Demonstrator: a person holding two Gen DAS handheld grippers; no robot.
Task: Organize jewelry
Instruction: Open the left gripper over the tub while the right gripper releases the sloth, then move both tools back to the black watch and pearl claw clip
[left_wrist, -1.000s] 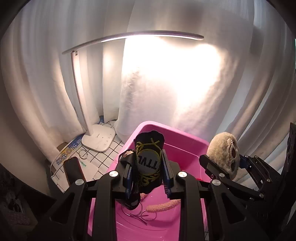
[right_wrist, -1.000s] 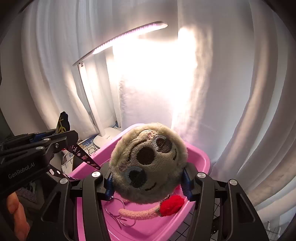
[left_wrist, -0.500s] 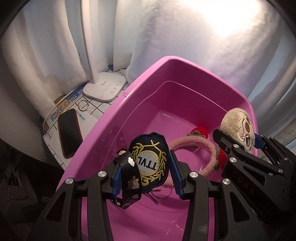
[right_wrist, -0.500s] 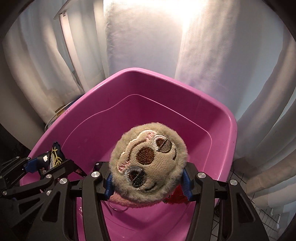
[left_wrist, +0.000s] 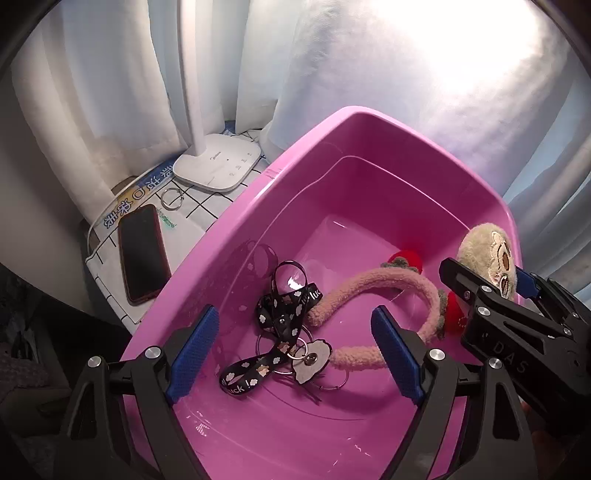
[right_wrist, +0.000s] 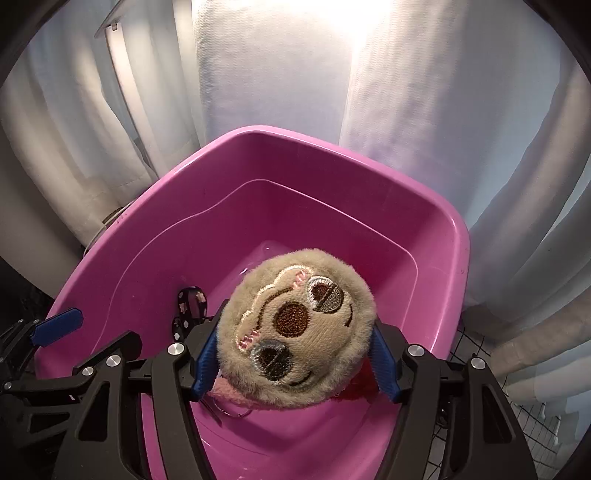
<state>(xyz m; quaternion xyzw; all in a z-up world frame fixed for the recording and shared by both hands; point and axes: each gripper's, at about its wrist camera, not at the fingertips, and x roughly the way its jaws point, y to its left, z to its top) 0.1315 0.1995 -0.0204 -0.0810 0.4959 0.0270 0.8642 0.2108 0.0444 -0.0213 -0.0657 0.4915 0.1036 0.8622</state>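
Pink tub (left_wrist: 236, 218): black lanyard (left_wrist: 280, 325) dropped inside, left gripper (left_wrist: 295, 350) fingers just spread, empty. Plush headband (right_wrist: 295, 328) between right gripper (right_wrist: 291, 365) fingers, opening, seemingly touching. Step: depositing. Next: release, withdraw.

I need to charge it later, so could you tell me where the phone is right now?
In the left wrist view, the phone lies face up outside the pink tub, on its left, near the white lamp base.

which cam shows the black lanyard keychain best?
Left wrist. The black lanyard keychain lies whole on the floor of the pink tub, strap, rings and tag visible. Right wrist shows only a bit of strap beside the plush head.
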